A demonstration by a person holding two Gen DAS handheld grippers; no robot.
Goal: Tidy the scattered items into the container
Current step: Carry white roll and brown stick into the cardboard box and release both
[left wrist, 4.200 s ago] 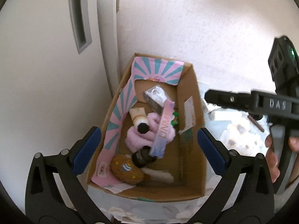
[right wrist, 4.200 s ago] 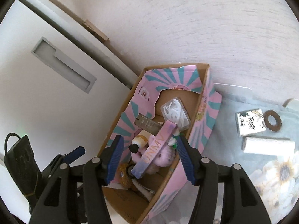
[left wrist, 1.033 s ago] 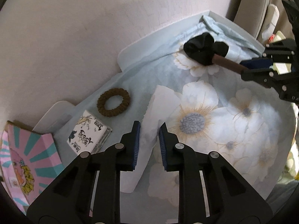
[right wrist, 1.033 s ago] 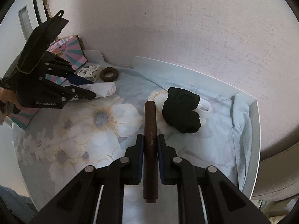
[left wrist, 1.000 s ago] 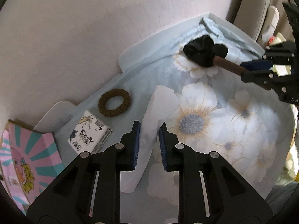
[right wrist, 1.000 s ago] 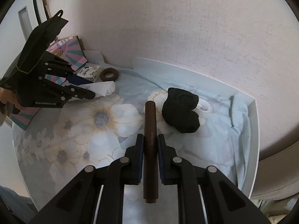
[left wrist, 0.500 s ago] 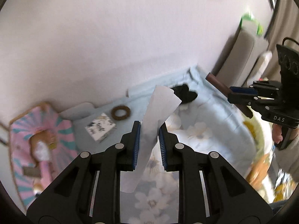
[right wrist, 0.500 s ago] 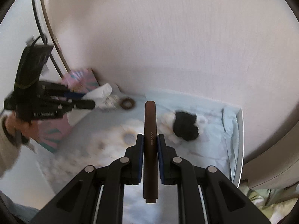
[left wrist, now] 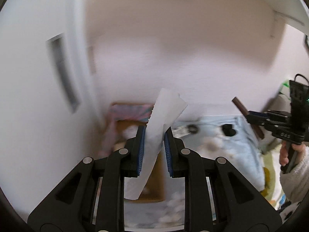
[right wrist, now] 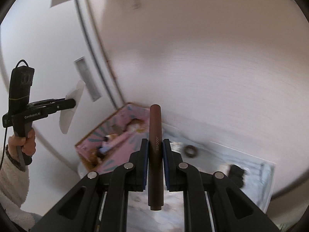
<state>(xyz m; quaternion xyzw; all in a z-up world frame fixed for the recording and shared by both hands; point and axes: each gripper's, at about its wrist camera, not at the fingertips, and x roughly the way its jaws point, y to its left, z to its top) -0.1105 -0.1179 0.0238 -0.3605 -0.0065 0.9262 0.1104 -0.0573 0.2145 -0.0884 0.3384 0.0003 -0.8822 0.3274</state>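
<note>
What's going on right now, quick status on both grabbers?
Left gripper shut on white packet. Right gripper shut on brown tube. Both high above cardboard box. Hair tie, black item left on cloth; nothing blocking.

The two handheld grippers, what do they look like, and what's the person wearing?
Both grippers, left and right, are black plastic with blue finger pads. White lettering marks their sides, and a black cable trails off the left one. The person wears fuzzy cream sleeves.

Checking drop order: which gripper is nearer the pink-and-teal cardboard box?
Left. The left gripper hangs just above the box; the right gripper is off beside it.
</note>
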